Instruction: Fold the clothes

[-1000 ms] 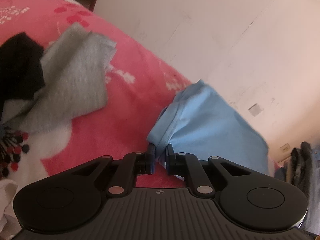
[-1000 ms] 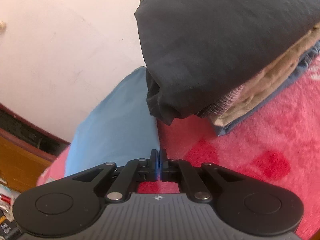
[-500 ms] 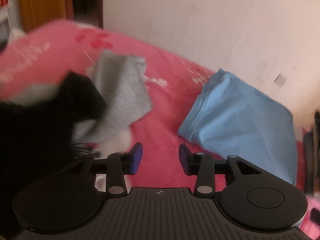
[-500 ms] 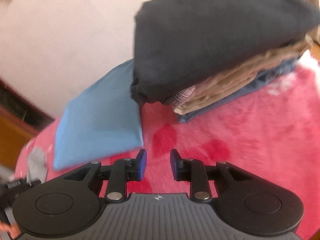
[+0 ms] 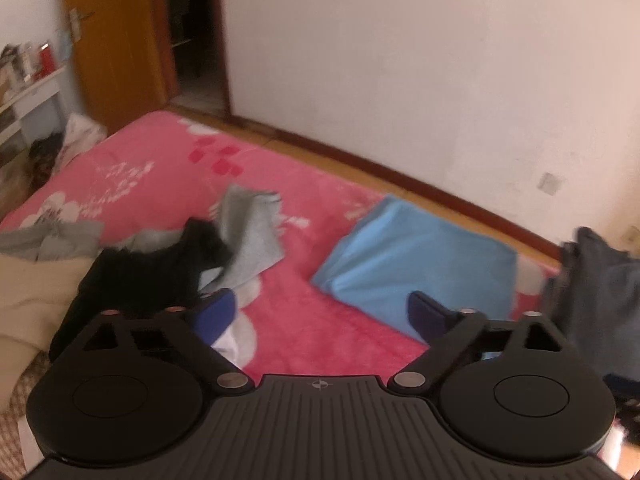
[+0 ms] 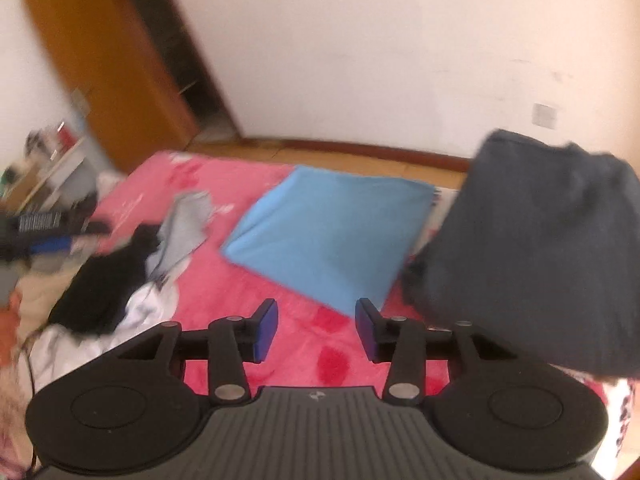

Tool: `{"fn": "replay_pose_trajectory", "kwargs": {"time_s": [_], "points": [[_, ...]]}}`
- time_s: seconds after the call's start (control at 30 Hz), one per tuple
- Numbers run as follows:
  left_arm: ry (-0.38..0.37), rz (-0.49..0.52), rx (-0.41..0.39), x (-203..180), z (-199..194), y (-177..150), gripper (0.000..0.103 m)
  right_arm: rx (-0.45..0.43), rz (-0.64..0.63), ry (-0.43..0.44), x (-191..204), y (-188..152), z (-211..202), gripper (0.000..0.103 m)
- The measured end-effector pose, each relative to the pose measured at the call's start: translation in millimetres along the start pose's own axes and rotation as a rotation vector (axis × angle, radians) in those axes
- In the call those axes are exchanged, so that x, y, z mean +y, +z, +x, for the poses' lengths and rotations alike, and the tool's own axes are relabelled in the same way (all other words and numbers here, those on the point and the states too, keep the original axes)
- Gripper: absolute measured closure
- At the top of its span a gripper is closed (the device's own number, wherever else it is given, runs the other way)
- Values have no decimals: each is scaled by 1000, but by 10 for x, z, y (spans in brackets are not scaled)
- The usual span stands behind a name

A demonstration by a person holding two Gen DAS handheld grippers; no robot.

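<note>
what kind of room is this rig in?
Most likely a home bedroom. A pink floral blanket covers what looks like a bed, with a folded blue garment and a loose heap of clothes on it. An orange wooden door and cluttered shelves stand behind.

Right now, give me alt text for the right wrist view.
The right gripper hangs open and empty above a pink blanket, its jaws just widened. A folded blue garment lies ahead, a dark-topped folded stack right, loose clothes left.
</note>
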State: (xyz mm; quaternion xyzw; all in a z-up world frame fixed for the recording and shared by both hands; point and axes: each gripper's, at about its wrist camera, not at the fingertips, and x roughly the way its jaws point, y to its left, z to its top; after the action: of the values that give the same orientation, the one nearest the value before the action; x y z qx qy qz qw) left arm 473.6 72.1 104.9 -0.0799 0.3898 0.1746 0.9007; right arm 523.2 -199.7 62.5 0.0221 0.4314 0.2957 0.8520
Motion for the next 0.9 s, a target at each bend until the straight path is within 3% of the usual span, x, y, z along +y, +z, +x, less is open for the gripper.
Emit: {"fn": "replay_pose_trajectory", "kwargs": {"time_s": [0.17, 0.37, 0.6, 0.73, 0.9], "points": [[-29, 84, -24, -136, -53, 19, 3, 70, -45, 7, 241, -36, -89, 57], [-141, 101, 0, -93, -12, -233, 0, 31, -39, -64, 462, -65, -20, 53], [-206, 96, -27, 145, 171, -772, 0, -34, 2, -170, 745, -511, 213, 26], [-217, 82, -47, 312, 204, -1091, 0, -19, 21, -241, 888, -886, 420, 24], [-151, 154, -64, 390, 25, -1286, 0, -28, 91, -315, 1034, -1197, 505, 22]]}}
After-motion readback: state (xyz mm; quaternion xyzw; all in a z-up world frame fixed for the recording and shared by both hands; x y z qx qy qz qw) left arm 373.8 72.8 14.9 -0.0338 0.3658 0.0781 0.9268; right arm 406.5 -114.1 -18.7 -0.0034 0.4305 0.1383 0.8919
